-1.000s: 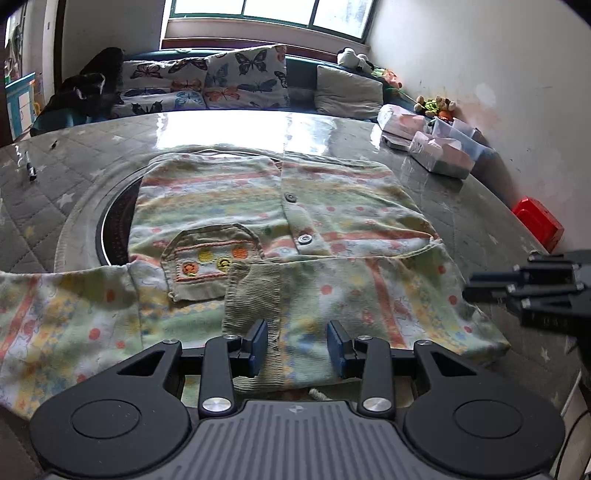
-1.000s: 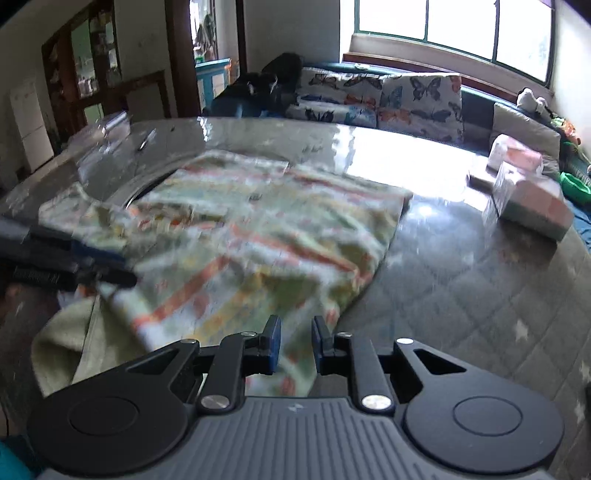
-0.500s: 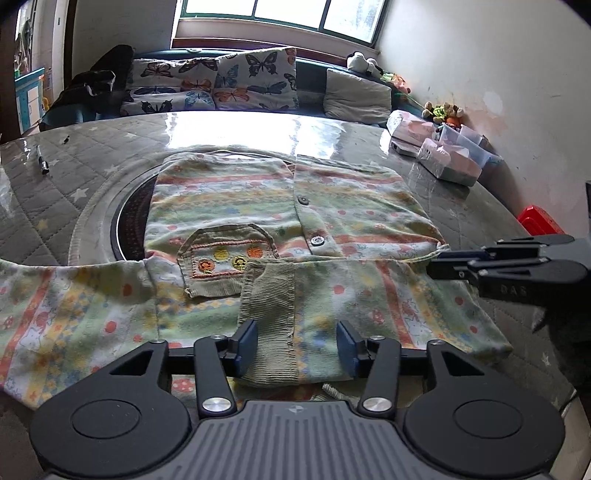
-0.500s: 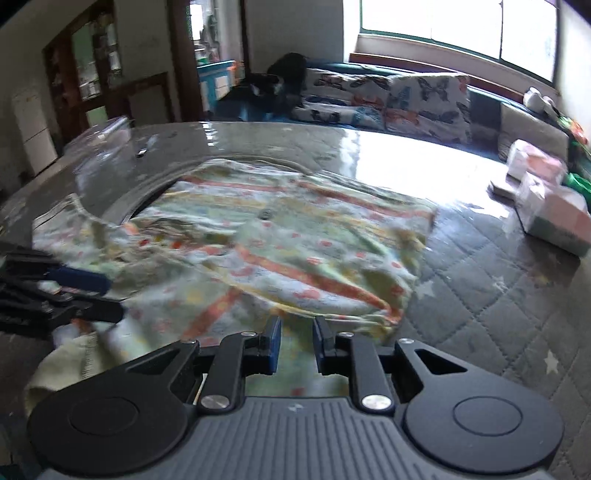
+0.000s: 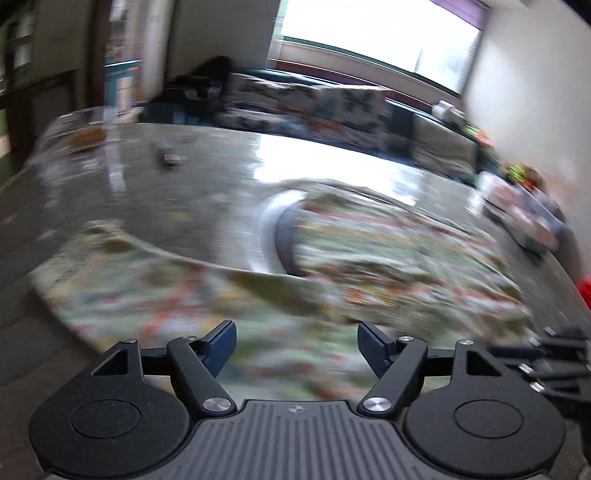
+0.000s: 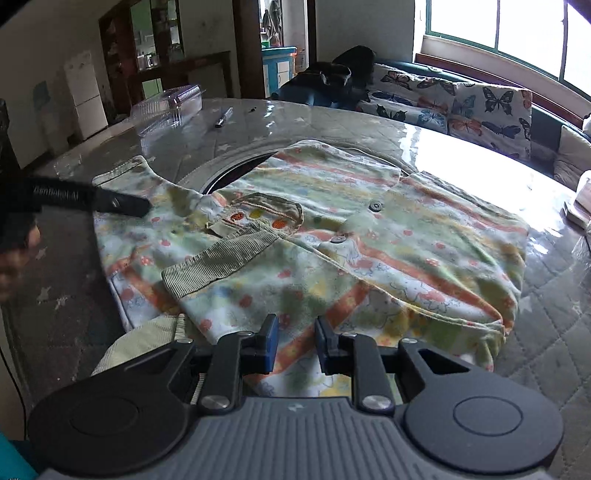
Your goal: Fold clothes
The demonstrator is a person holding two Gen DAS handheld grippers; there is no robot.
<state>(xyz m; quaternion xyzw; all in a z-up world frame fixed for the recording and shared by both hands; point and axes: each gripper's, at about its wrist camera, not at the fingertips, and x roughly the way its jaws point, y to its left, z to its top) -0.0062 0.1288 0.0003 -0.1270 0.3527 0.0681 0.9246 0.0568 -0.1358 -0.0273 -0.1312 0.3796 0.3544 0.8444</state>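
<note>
The patterned cardigan point(image 6: 332, 236) lies spread on the glossy round table point(image 6: 546, 332), its right sleeve point(image 6: 229, 258) already folded across the chest with the ribbed cuff near the pocket. The other sleeve point(image 6: 129, 177) stretches out toward nine o'clock, so the sleeve-folding step looks half done. The left gripper point(image 5: 295, 343), jaws spread wide and empty, hangs over that sleeve in a blurred view. The right gripper point(image 6: 291, 343), part-open with nothing between its pads, hovers at the collar end at six o'clock. The next move likely calls for pinching the left cuff and carrying it toward three o'clock across the chest.

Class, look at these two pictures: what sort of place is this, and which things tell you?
Probably a home living or dining room: a bench with butterfly cushions under a window, a big round table with a child's cardigan on it, and a white fridge at the back.
</note>
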